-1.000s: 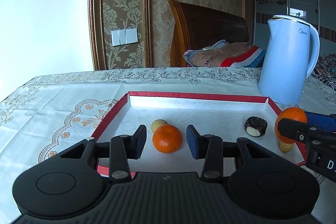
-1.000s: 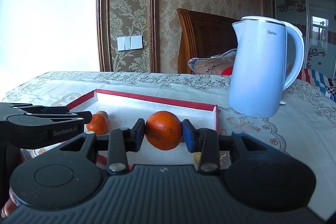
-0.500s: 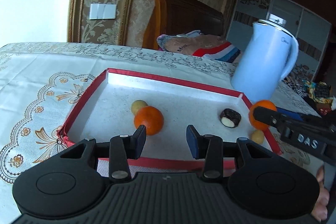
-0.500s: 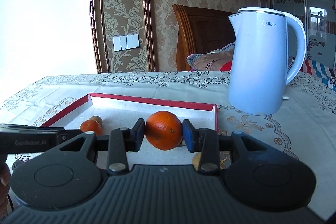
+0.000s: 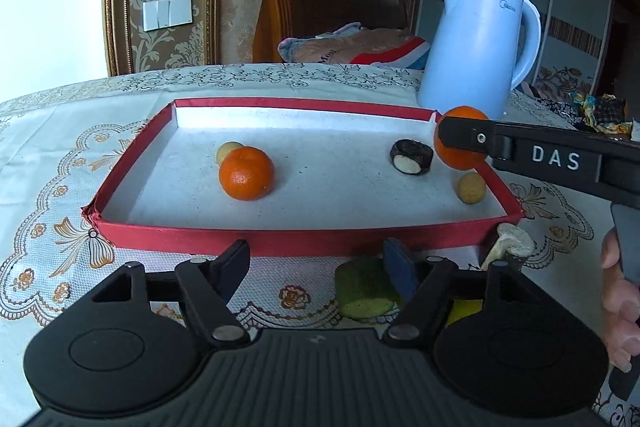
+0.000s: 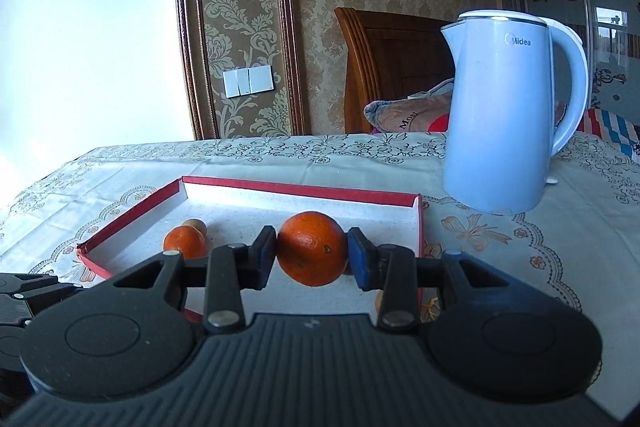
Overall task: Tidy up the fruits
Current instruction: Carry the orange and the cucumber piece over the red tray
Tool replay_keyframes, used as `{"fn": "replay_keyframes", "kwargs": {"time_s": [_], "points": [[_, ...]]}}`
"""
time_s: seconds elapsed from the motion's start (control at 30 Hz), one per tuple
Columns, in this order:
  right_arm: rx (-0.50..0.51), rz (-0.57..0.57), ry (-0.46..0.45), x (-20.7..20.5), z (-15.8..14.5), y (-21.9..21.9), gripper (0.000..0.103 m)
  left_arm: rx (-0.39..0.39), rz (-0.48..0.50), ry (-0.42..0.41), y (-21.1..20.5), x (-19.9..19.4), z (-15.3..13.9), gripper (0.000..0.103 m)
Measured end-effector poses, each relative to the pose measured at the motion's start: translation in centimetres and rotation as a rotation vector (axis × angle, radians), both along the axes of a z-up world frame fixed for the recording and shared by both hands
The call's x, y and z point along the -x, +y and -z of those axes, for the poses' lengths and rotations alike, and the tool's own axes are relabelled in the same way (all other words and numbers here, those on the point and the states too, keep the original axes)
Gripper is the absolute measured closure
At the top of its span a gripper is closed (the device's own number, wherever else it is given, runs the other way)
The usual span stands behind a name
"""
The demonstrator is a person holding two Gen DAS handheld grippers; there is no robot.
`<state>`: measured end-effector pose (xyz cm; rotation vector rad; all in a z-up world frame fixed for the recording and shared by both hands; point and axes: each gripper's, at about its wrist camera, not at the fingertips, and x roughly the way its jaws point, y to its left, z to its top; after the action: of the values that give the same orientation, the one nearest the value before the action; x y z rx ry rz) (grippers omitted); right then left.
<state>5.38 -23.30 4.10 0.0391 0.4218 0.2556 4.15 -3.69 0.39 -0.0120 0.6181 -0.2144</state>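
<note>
A red-rimmed tray (image 5: pixel 208 225) lies on the table. In it are an orange (image 5: pixel 246 173), a small yellow fruit (image 5: pixel 228 151) behind it, a dark halved fruit (image 5: pixel 412 157) and another yellow ball (image 5: pixel 472 188). My right gripper (image 6: pixel 312 254) is shut on a second orange (image 6: pixel 312 247) and holds it over the tray's right side; this orange also shows in the left wrist view (image 5: pixel 460 143). My left gripper (image 5: pixel 318 269) is open and empty, in front of the tray's near rim. A green cut piece (image 5: pixel 364 289) lies by its right finger.
A light blue kettle (image 5: pixel 476 47) stands behind the tray's right corner. A pale stalk-like piece (image 5: pixel 510 243) lies outside the tray's near right corner. A wooden chair (image 5: pixel 320 3) with folded cloth stands behind the table. The patterned tablecloth (image 5: pixel 60 163) stretches to the left.
My left gripper has pulled back out of the tray and opened wider, leaving the first orange inside. My right gripper still holds its orange, nearly unmoved.
</note>
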Motion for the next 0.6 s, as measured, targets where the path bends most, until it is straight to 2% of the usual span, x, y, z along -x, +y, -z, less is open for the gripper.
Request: {"fn": "replay_keyframes", "kwargs": {"time_s": [0.23,0.37,0.43,0.5,0.53,0.6], "points": [[-0.019,0.002,-0.007,0.3,-0.2,-0.5,0.066,-0.061,0.012,-0.041,0.1,1.8,0.0,0.029],[-0.032,-0.002,-0.004,0.4,-0.2,-0.7,0.066,-0.194,-0.187,-0.129,1.2,2.3,-0.2,0.029],[-0.032,-0.005,-0.006,0.4,-0.3,-0.7,0.066,-0.147,-0.199,-0.118,2.0,2.3,-0.6,0.029],[-0.032,-0.006,-0.010,0.5,-0.3,-0.7,0.066,-0.064,-0.149,-0.095,2.7,2.4,-1.0,0.029],[-0.033,-0.006,-0.009,0.5,-0.3,-0.7,0.066,-0.058,-0.138,-0.091,2.6,2.3,-1.0,0.029],[-0.032,-0.004,-0.006,0.4,-0.3,-0.6,0.066,-0.116,-0.143,-0.082,1.8,2.0,-0.5,0.029]]}}
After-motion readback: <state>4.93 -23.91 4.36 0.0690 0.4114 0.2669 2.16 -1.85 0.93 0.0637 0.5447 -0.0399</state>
